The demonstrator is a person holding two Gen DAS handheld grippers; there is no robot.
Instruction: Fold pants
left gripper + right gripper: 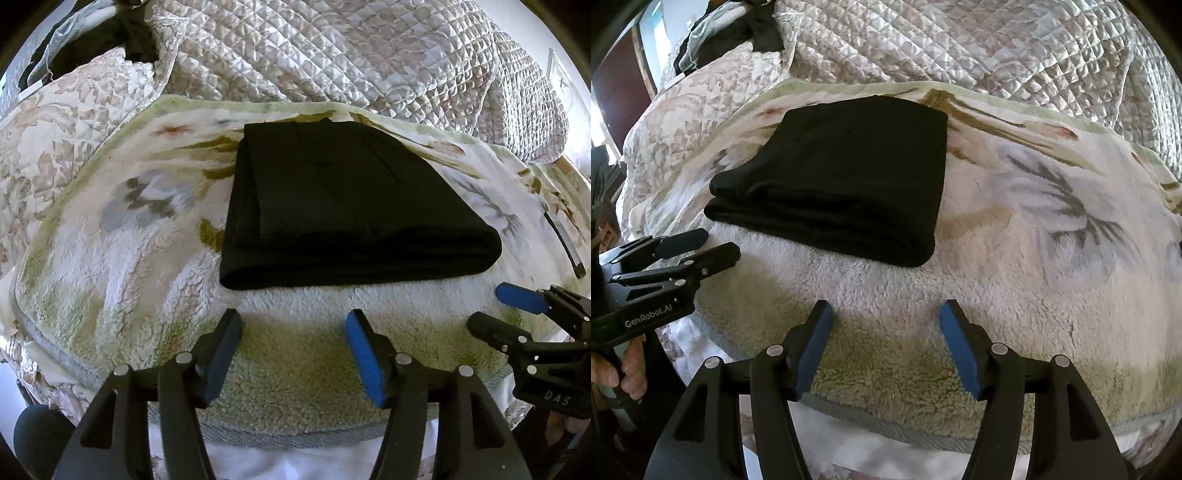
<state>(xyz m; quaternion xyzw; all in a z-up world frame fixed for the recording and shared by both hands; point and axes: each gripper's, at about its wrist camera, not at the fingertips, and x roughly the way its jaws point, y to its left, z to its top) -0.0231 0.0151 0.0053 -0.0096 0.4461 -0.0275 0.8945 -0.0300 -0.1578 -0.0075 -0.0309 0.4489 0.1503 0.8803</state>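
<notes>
Surface: fleece blanket [110, 266] with a faded floral print, spread over a quilted bedspread [332, 48]; it gives a flat, soft area for folding.
Background: dark clothing [122, 37] heaped at the far left of the bed, well apart from the work area.
Pants: black pants [347, 206] lie on the blanket as a compact, layered rectangle, rounded fold edge toward the cameras; in the right wrist view the pants [842, 184] sit left of centre for the same reason, the two cameras flanking it.
Left gripper: left gripper [291, 354] is released, jaws apart over bare fleece just short of the near fold edge, nothing between them; seen from the side as left gripper [701, 245], near the pants' left corner, not touching it.
Right gripper: right gripper [886, 347] likewise released and empty, held over fleece on the near side of the pants; in the left view the right gripper [506, 310] sits near the right corner.
Hand: a hand [617, 365] wraps the left tool's handle.
Stage, judged: folding appears finished; both tools clear of the cloth suit a let-go bundle.
Risk, judged: springy fleece could let the top layer slide if nudged.
</notes>
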